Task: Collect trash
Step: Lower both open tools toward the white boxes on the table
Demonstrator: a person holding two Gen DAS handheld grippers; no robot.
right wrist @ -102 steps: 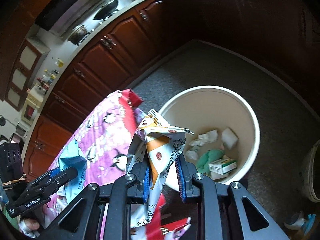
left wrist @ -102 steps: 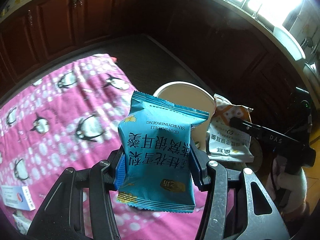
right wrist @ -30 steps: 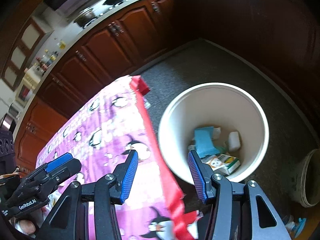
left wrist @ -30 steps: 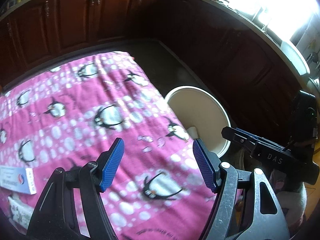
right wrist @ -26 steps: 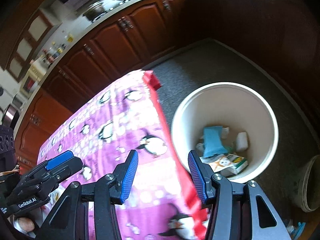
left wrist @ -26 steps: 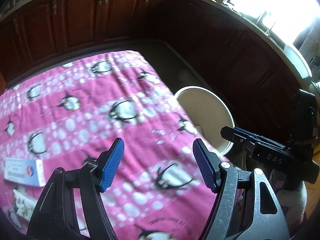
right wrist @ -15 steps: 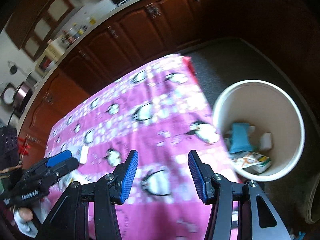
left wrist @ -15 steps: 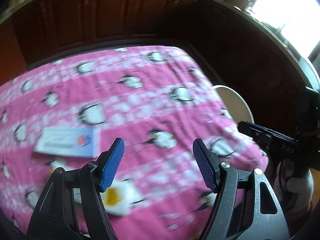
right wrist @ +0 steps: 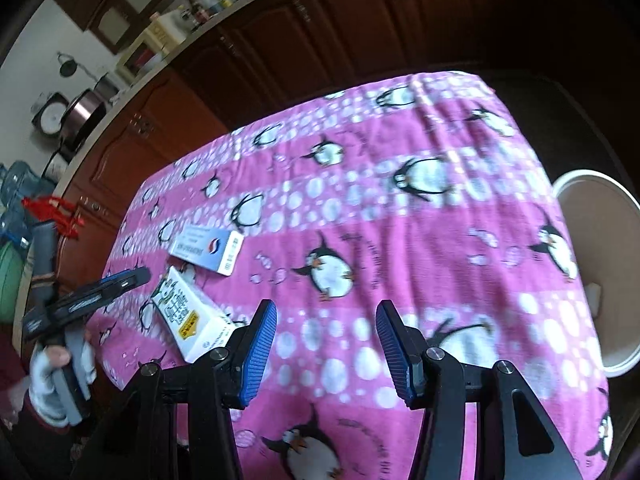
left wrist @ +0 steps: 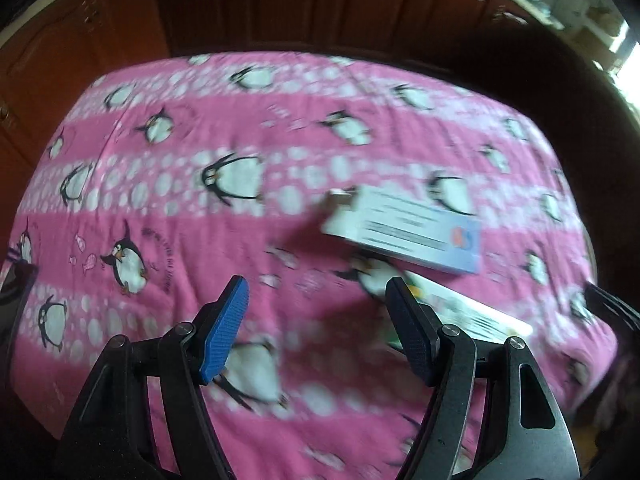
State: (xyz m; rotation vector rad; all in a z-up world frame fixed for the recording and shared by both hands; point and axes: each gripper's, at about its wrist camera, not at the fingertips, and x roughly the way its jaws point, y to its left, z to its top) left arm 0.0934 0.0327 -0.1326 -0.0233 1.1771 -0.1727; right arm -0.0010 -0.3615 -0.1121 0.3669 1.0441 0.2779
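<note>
My left gripper (left wrist: 316,324) is open and empty above the pink penguin cloth (left wrist: 248,208). A white and blue box (left wrist: 404,228) lies just ahead to its right, and a white carton (left wrist: 472,320) lies beside its right finger. My right gripper (right wrist: 326,348) is open and empty over the same cloth (right wrist: 400,240). In the right wrist view the blue box (right wrist: 208,246) and the white carton (right wrist: 188,316) lie to its left, near the left gripper (right wrist: 86,300). The cream trash bin (right wrist: 600,280) stands at the right, past the table edge.
Dark wooden cabinets (right wrist: 320,32) run along the back. A counter with pots and bottles (right wrist: 92,100) sits at upper left. Water jugs (right wrist: 16,188) stand at far left. Dark floor lies between table and cabinets.
Both grippers let go of their snack packets, which now lie in the bin. Both swung left away from the bin over the cloth, toward the two boxes.
</note>
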